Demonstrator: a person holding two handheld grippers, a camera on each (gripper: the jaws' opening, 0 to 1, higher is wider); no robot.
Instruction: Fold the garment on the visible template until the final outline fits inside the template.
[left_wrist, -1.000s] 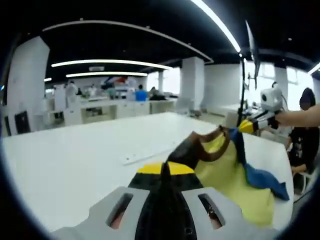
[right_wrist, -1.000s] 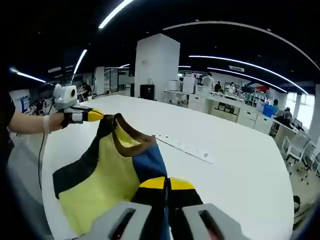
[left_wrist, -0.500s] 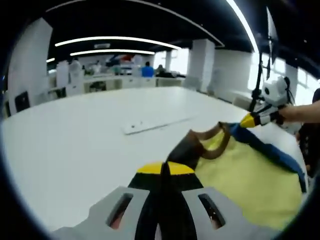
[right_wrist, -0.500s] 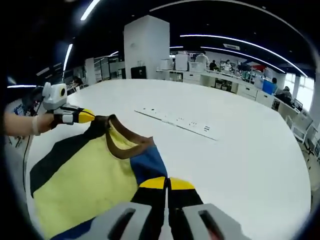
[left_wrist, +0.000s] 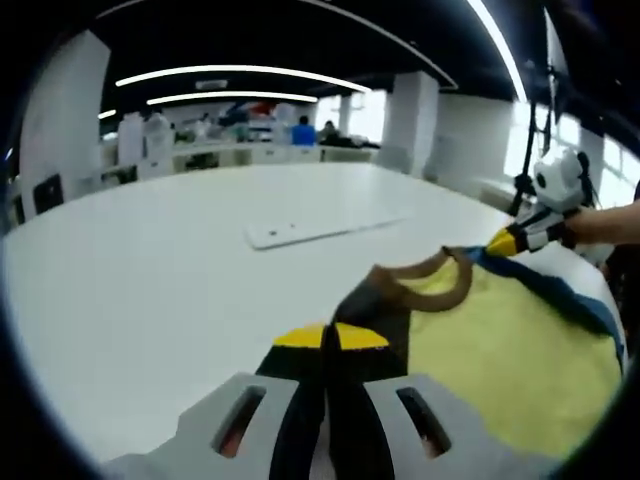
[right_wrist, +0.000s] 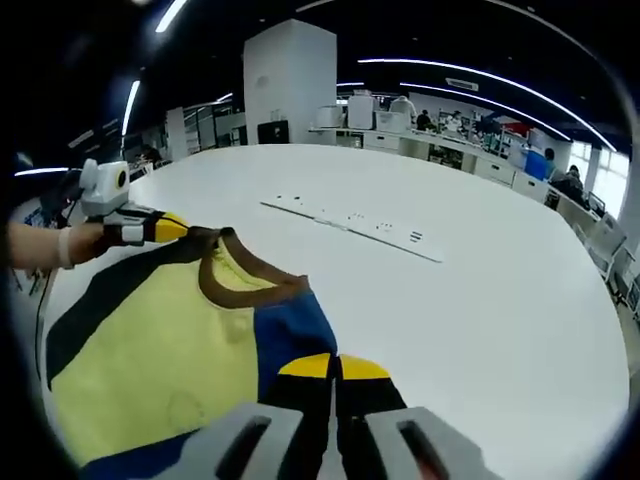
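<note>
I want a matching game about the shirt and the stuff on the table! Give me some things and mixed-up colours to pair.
Things:
1. collar
2. shoulder held by the right gripper
3. shoulder held by the left gripper
4. strip lying on the table

Colours:
A. white
B. blue
C. brown
D. black

Pairs: 1-C, 2-B, 3-D, 4-A

garment (right_wrist: 170, 340) | was hanging bunched | now stretched flat, lower to table (right_wrist: 480, 290)
</note>
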